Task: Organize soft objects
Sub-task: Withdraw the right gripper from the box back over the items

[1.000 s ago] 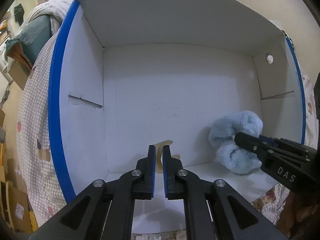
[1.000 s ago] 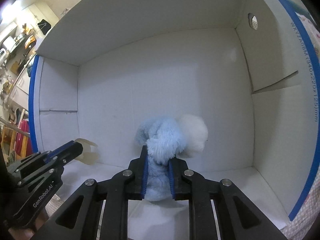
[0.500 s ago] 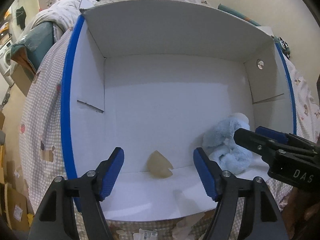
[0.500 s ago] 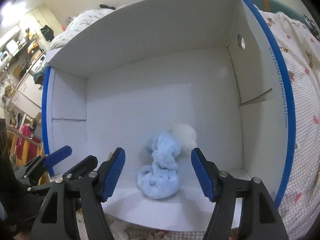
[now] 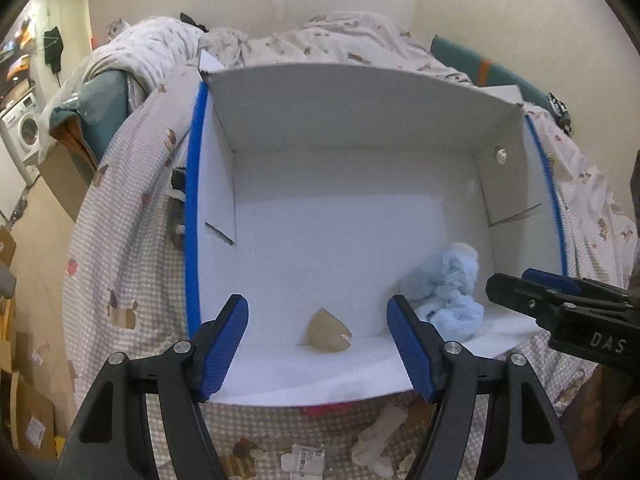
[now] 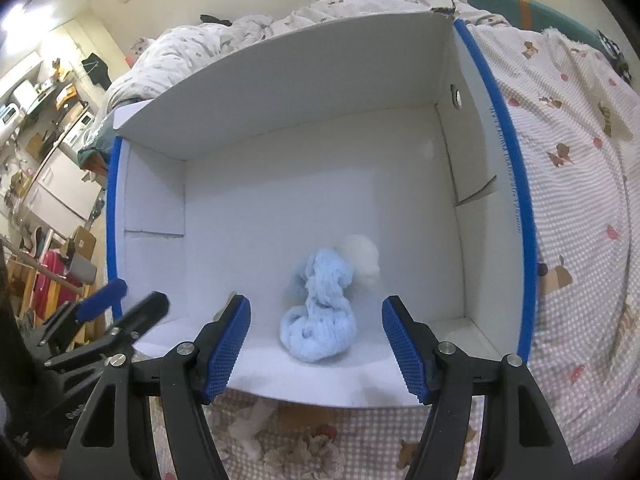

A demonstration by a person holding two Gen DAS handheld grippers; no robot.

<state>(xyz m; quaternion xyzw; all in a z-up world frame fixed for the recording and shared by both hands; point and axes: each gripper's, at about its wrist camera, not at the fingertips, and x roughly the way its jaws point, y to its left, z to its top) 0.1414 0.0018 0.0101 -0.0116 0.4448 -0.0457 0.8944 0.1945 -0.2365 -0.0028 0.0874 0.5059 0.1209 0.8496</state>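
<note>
Inside the white box (image 5: 360, 152) on the bed, near its front wall, we see a fluffy blue plush (image 6: 320, 320) and, left of it, a small tan piece (image 5: 326, 334). Our left hand-held gripper (image 5: 318, 346) and right hand-held gripper (image 6: 316, 344) hover before the box, fingers spread and empty. We judge the plush light and squashy, best pinched mid-body. Scraps litter the bedsheet (image 5: 120, 280) in front.

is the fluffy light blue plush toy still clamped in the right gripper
No, the right gripper is open, and the fluffy light blue plush toy lies free on the floor of the white cardboard box.
</note>
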